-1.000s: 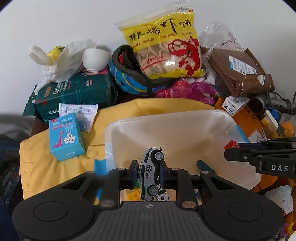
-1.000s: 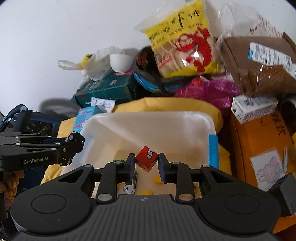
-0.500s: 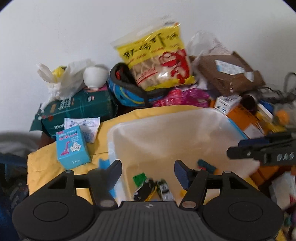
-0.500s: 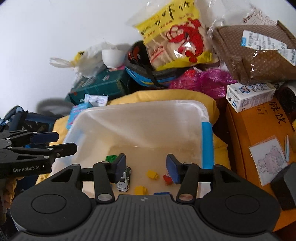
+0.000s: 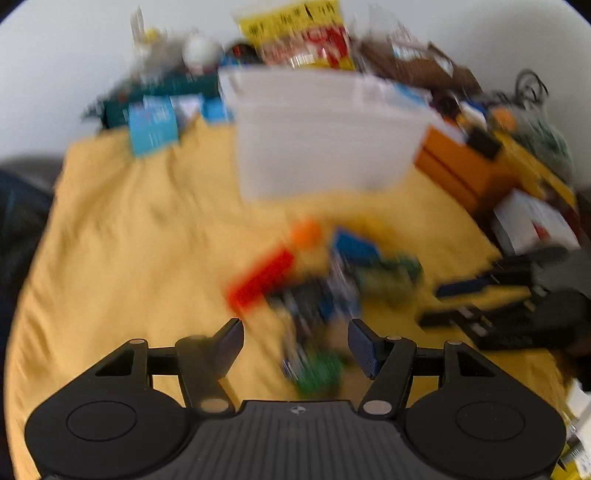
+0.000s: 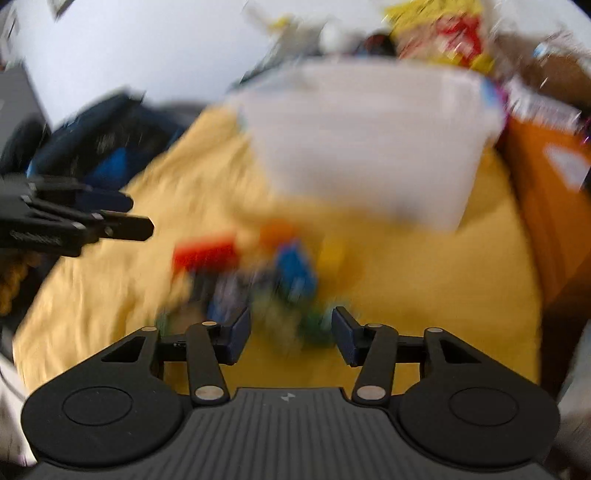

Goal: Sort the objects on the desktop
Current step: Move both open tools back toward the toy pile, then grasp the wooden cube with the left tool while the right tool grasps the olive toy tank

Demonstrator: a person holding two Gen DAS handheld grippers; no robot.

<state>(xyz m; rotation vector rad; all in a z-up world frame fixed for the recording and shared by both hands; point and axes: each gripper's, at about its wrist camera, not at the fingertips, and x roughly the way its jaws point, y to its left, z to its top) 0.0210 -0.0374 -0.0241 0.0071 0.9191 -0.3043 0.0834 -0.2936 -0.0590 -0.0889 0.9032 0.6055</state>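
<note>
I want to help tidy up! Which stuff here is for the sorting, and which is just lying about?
For the sorting:
- pile of small toys, blurry, on the yellow cloth
- red block
- white tub
- left claw and right claw, both open

Just lying about:
- yellow snack bag
- light blue box
- orange box

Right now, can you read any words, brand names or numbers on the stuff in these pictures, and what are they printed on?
None can be read; both views are blurred by motion.
Yellow snack bag: dark characters and a red picture, smeared.
Light blue box: print illegible.
Brown parcel: white label, text unreadable.
Left gripper seen from the right wrist: pale lettering on its side, too blurred.
</note>
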